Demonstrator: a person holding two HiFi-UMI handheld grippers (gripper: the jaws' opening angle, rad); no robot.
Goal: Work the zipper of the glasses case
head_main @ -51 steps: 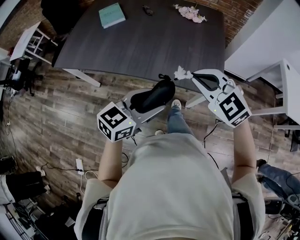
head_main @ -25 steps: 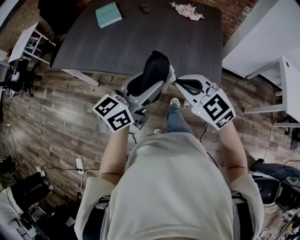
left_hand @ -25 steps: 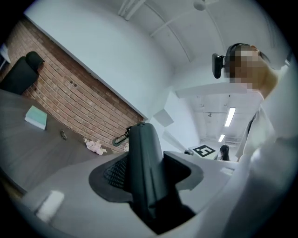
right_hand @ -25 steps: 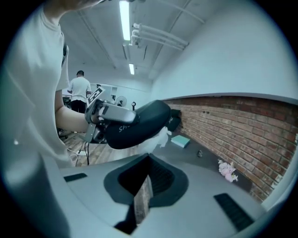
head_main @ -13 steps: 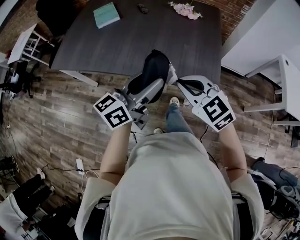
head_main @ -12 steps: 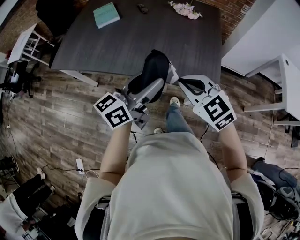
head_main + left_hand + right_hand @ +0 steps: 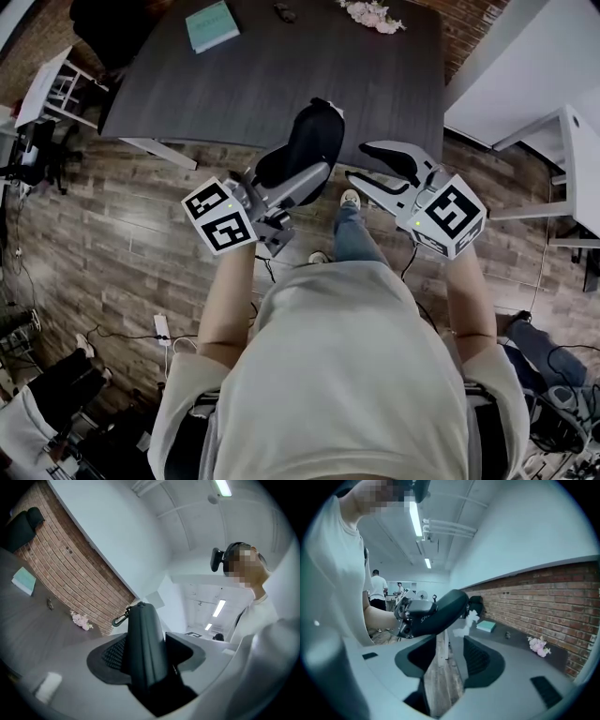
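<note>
Left gripper (image 7: 281, 187) is clamped on the case (image 7: 309, 136), held in the air at the table (image 7: 281, 75) edge. Right gripper (image 7: 364, 161), jaws just opened, stands empty beside it. We advise closing squarely on the white tag (image 7: 466, 623), taken for the pull, then drawing along the zipper line. We find no legible writing; lettering on the gripper body is blurred.
</note>
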